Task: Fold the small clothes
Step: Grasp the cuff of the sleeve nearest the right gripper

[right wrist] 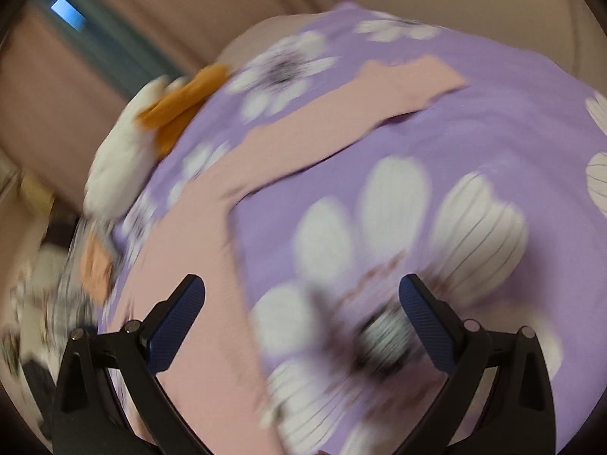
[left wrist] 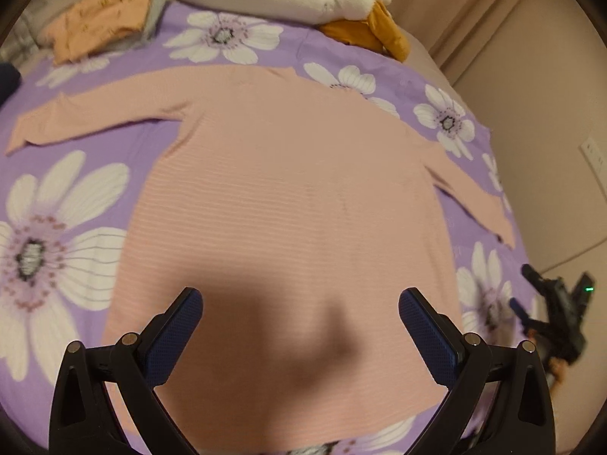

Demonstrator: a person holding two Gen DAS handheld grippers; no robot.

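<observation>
Pink long-sleeved top (left wrist: 288, 204) spread flat on the purple floral bedsheet (left wrist: 64, 235), sleeves outstretched. Left gripper (left wrist: 300, 326) and right gripper (right wrist: 302, 314) both splayed wide, holding nothing.

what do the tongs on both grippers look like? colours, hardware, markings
The two match. Left gripper and right gripper: glossy black plastic linkage arms with triangular cutouts and round silver pivot pins. Each of the tongs carries a dark blue, finely dimpled pad. No cables, labels or sleeves show. Seen from the left wrist, the right unit shows a small green LED.
</observation>
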